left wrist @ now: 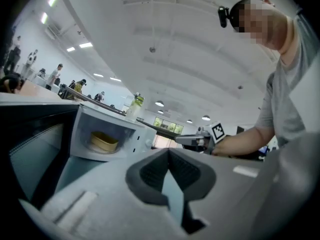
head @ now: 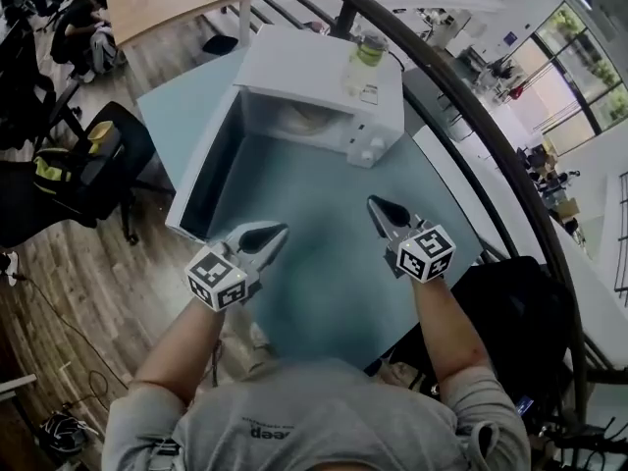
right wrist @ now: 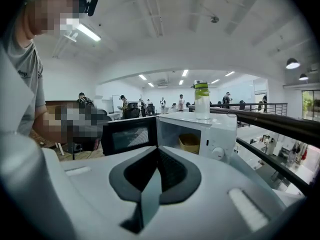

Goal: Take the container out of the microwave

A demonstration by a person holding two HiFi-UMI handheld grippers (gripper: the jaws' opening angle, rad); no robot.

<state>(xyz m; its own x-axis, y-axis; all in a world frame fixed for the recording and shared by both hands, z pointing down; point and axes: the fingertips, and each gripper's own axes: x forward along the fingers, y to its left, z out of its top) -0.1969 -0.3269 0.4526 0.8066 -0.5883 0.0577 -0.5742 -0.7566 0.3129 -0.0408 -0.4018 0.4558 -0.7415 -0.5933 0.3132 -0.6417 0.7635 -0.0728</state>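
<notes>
The left tongs (head: 267, 235) and the right tongs (head: 383, 210) are both clenched with their tips together and nothing between them, hovering side by side over the pale blue worktop (head: 324, 273) in front of the white microwave (head: 324, 67). Its door (head: 201, 170) stands wide open to the left, and the yellowish container (head: 299, 118) sits inside the cavity, well apart from both tongs. A bottle (head: 365, 57) stands upright on the microwave's top; around the worktop lie a wooden floor (head: 59, 292), black chairs (head: 93, 170) and a dark curved railing (head: 471, 116).

container (head: 299, 118) in microwave (head: 294, 62), bottle (head: 365, 57) on top
</notes>
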